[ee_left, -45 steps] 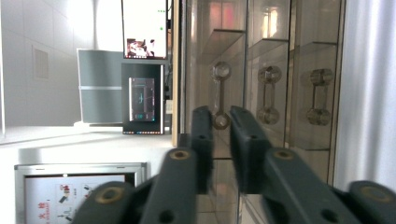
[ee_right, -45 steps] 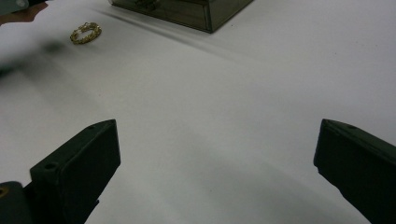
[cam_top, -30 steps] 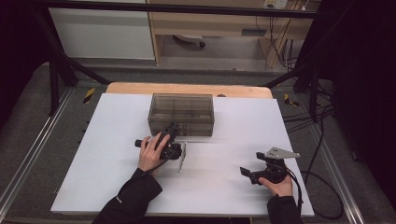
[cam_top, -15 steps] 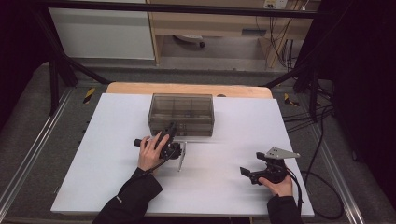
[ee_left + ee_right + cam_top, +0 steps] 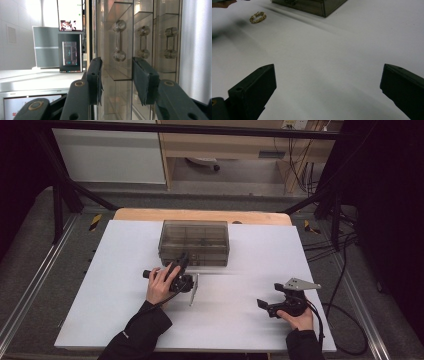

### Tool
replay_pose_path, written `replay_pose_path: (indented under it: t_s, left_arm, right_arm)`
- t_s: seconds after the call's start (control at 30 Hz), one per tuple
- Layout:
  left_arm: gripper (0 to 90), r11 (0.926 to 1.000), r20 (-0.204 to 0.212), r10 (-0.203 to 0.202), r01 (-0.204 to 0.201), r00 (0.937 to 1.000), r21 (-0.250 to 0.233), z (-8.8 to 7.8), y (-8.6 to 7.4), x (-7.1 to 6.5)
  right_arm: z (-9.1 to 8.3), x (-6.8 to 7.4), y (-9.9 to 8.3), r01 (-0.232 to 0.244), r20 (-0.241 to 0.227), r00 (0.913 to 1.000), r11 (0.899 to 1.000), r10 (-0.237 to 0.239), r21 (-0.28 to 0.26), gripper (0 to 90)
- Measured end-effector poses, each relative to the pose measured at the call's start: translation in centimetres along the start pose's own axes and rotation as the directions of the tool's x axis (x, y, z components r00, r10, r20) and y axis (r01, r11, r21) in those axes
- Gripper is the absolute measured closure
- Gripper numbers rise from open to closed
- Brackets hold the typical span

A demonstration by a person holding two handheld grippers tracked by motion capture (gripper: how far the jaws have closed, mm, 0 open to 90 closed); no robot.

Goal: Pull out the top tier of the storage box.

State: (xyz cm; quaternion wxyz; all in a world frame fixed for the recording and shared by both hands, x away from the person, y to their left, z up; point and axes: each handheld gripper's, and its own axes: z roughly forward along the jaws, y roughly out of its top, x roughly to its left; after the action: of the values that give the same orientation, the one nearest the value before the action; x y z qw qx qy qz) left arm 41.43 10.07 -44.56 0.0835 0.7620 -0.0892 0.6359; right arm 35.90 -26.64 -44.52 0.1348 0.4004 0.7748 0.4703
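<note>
Now the left hand-held gripper (image 5: 117,75) has just been narrowing its jaws around a drawer handle (image 5: 119,41) of the smoky plastic box (image 5: 194,241), not yet pinching it. The right hand-held gripper (image 5: 327,87) rests wide open on the bench (image 5: 240,320). Pulling the drawer probably comes next.

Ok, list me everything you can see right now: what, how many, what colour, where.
Box: one, smoky clear plastic with small drawers, far middle of the board.
Drawer handles: three, clear, seen in the left gripper view on the drawer fronts.
Ring: one, gold, on the board near the box in the right gripper view.
Board: one, white, covering the table.
Table: one, wood edge showing behind the board.
Left gripper: one, black, at the box front; jaws part open either side of a handle and have just been closing, pads not pressing.
Right gripper: one, black, near right of the board, jaws wide open, nothing between them.
Hands: two, dark sleeves, one on each gripper.
</note>
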Motion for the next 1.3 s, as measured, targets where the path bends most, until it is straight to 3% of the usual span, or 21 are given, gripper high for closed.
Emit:
replay_pose_path:
  t_s: [1.3]
  left_arm:
    - [59.9, 0.9998, -0.012, -0.004, 0.003, 0.9999, -0.017, -1.7, 0.3, -0.5]
  right_arm:
    - [0.0, 0.0, 0.0, 0.001, 0.003, 1.0, 1.0, -0.001, 0.0, 1.2]
